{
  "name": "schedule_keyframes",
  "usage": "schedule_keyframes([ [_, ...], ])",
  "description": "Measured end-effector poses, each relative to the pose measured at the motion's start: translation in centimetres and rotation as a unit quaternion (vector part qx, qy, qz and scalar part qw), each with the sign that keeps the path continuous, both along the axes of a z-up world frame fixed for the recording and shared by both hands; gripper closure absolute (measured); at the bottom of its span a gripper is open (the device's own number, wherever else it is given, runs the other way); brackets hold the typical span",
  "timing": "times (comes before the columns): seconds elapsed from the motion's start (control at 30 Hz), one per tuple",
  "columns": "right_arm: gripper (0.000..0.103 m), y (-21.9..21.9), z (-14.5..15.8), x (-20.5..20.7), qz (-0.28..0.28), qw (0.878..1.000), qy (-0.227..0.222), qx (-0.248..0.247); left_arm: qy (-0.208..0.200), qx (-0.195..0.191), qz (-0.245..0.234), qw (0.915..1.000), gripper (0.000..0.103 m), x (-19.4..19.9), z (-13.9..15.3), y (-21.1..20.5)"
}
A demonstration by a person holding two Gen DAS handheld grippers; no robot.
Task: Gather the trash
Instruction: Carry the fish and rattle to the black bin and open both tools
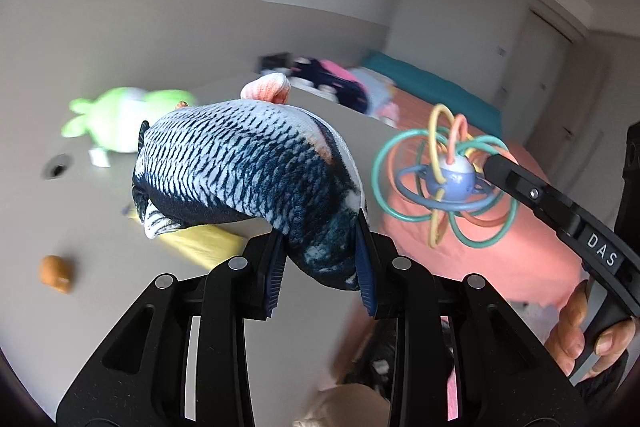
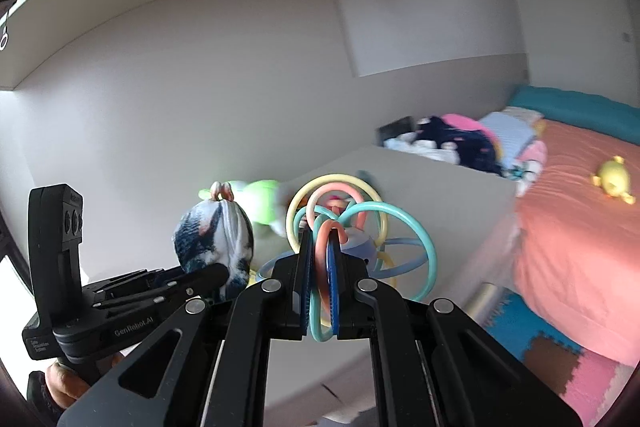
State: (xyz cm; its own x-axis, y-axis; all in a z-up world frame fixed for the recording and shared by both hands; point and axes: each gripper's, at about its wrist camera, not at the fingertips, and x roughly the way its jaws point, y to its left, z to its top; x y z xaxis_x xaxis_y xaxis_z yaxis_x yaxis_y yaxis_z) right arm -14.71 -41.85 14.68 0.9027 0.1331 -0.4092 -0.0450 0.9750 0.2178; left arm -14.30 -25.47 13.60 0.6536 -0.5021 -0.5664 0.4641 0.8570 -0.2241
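Observation:
My left gripper (image 1: 320,259) is shut on a plush fish (image 1: 248,171) with blue-black and white scales, held in the air above a grey desk (image 1: 100,227); the same fish (image 2: 216,243) shows at the left of the right wrist view. My right gripper (image 2: 320,267) is shut on the coloured loops of a ring rattle toy (image 2: 360,227) with a pale blue ball at its middle. In the left wrist view that rattle (image 1: 444,183) hangs at the tip of the right gripper (image 1: 488,163), over the bed. A hand (image 1: 580,335) holds that gripper's handle.
On the desk lie a green plush (image 1: 116,123), a yellow sheet (image 1: 204,243), a small brown lump (image 1: 56,273) and a round cable hole (image 1: 58,167). A bed with a coral cover (image 2: 580,247), a pile of clothes (image 2: 460,143) and a yellow toy (image 2: 612,179) lies to the right. Foam floor tiles (image 2: 540,347) show below.

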Motion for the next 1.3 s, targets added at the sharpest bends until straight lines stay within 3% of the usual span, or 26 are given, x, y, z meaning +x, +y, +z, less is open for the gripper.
schedule_keyframes([
  [0.17,0.095,-4.9,-1.2,-4.5,-0.060,0.998,0.012,0.010,0.012,0.013,-0.080,0.9966,0.072,-1.7,-1.5,-7.4],
  [0.3,0.095,-10.0,-3.6,-8.2,-0.130,0.989,0.057,0.037,0.029,0.032,-0.141,0.9891,0.072,-3.0,-3.7,-12.8],
  [0.57,0.095,-18.6,-10.1,-12.7,-0.251,0.955,0.136,0.081,0.081,0.082,-0.247,0.9622,0.072,-5.5,-9.5,-22.5],
  [0.67,0.095,-20.6,-11.8,-13.7,-0.269,0.945,0.157,0.102,0.099,0.106,-0.279,0.9492,0.072,-5.8,-12.0,-25.3],
  [0.8,0.095,-23.1,-14.3,-13.7,-0.291,0.929,0.187,0.128,0.116,0.128,-0.301,0.9379,0.071,-6.5,-14.2,-27.8],
  [0.83,0.095,-23.5,-14.9,-13.8,-0.297,0.925,0.199,0.129,0.122,0.132,-0.308,0.9344,0.068,-6.7,-14.9,-28.5],
  [0.87,0.093,-24.1,-15.6,-13.4,-0.310,0.916,0.225,0.122,0.128,0.139,-0.319,0.9288,0.059,-7.2,-15.4,-28.9],
  [0.9,0.072,-24.6,-16.1,-13.6,-0.322,0.908,0.237,0.122,0.135,0.150,-0.329,0.9225,0.049,-7.4,-16.1,-29.6],
  [0.93,0.058,-25.0,-16.6,-13.7,-0.341,0.899,0.245,0.123,0.135,0.164,-0.328,0.9207,0.018,-7.5,-16.9,-30.2],
  [0.97,0.040,-25.4,-16.8,-13.9,-0.357,0.892,0.248,0.125,0.126,0.170,-0.317,0.9244,0.006,-7.8,-17.4,-30.3],
  [1.0,0.040,-25.8,-17.0,-14.3,-0.365,0.889,0.243,0.131,0.114,0.173,-0.309,0.9282,0.006,-7.7,-17.6,-30.3],
  [1.1,0.040,-26.5,-17.4,-15.6,-0.376,0.884,0.237,0.148,0.139,0.174,-0.310,0.9244,0.006,-7.1,-18.5,-30.4],
  [1.17,0.040,-26.5,-17.4,-15.7,-0.376,0.884,0.235,0.151,0.156,0.173,-0.307,0.9228,0.006,-7.0,-19.0,-30.3],
  [1.3,0.040,-26.2,-17.0,-15.6,-0.373,0.887,0.230,0.146,0.149,0.173,-0.310,0.9228,0.006,-6.7,-19.0,-30.4],
])
